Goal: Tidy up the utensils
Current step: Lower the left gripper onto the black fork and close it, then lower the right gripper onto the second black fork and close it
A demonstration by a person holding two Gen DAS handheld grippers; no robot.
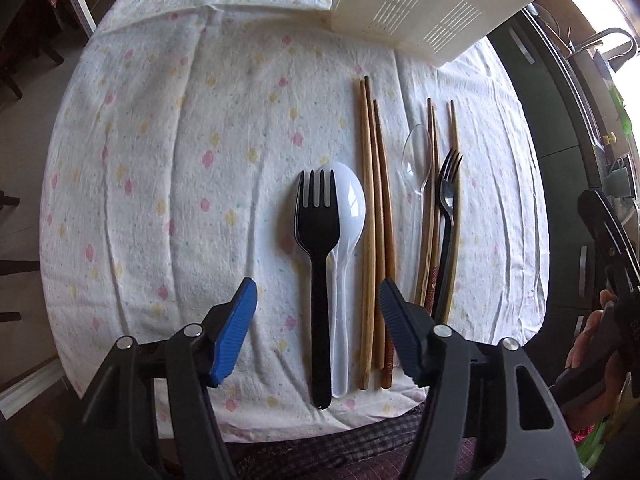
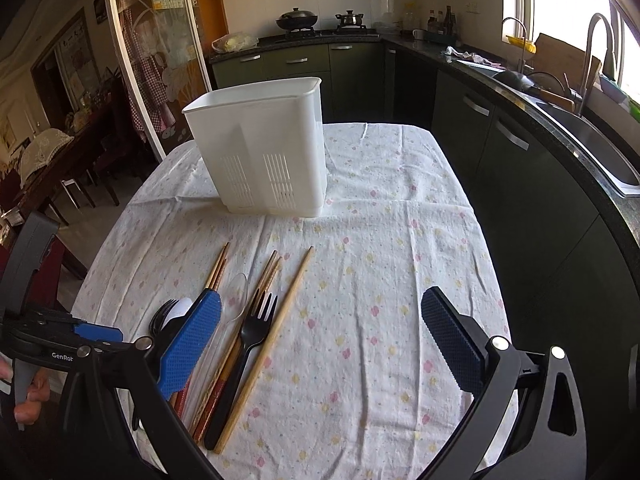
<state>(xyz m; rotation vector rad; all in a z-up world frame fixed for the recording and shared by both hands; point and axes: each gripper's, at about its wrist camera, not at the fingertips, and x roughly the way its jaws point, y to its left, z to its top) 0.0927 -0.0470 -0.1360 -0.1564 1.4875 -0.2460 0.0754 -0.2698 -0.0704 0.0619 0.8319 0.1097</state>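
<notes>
A: Left gripper (image 1: 318, 322)? 
B: Unclenched, straddling black fork (image 1: 318, 240) over white spoon (image 1: 348, 216), likely first pick. 
A: Right gripper (image 2: 320, 336)? 
B: Released, empty; white caddy (image 2: 260, 152) waits beyond.

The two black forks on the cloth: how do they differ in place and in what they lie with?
The left fork lies partly over a white spoon, between the left tongs' open jaws. The right fork lies among chopsticks beside a clear spoon, outside those jaws. The left fork sits nearer the camera and looks broader. Both are black plastic, tines pointing toward the white holder.
</notes>
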